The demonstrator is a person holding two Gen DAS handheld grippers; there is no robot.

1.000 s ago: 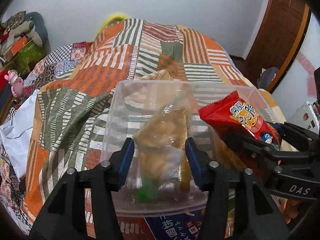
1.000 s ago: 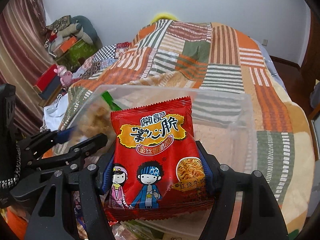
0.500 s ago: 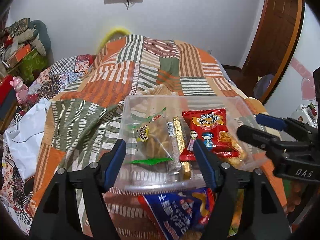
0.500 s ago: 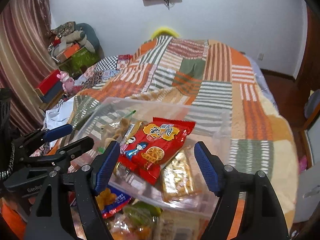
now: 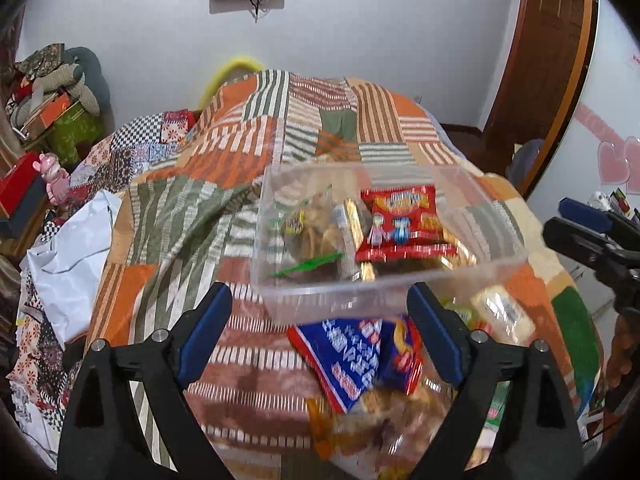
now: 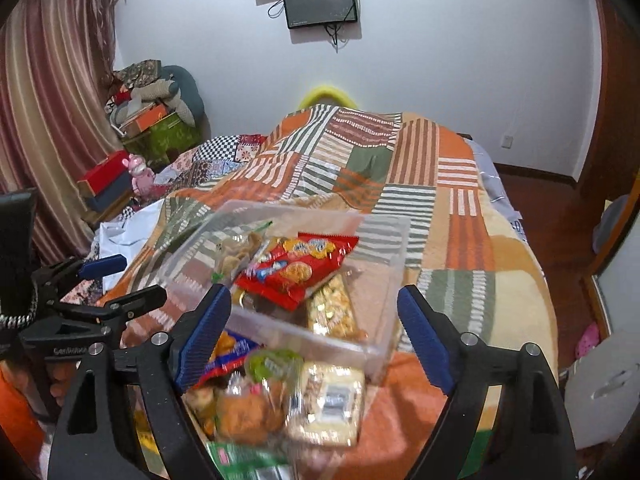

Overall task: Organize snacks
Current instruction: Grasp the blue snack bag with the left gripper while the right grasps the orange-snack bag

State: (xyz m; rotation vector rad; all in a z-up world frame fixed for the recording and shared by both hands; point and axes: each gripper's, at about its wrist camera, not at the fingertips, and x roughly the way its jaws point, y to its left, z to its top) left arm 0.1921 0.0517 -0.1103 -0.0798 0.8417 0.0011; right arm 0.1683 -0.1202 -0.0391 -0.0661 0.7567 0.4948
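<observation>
A clear plastic bin (image 5: 280,300) (image 6: 372,344) sits on the patchwork bedspread. Inside lie a red noodle-snack packet (image 5: 404,220) (image 6: 296,268), a clear bag of brown crisps (image 5: 312,232) and a golden snack pack (image 6: 332,308). My left gripper (image 5: 320,320) hangs above the bin's near edge, its jaws opening, nothing between them. My right gripper (image 6: 314,324) is likewise above the bin's near side, jaws opening and empty. Loose snacks lie in front of the bin: a blue packet (image 5: 352,356), a pale wrapped pack (image 6: 328,404) and brown pastries (image 6: 244,412).
The striped patchwork bedspread (image 5: 180,216) covers the bed. A white bag (image 5: 72,256) lies at its left edge. Boxes and soft toys (image 6: 156,104) are stacked by the curtain. A wooden door (image 5: 552,64) stands at the right.
Both grippers let go of their packets, which now lie in the bin. Both have opened wider and drawn back and up from the bin, bringing the loose snacks in front into view.
</observation>
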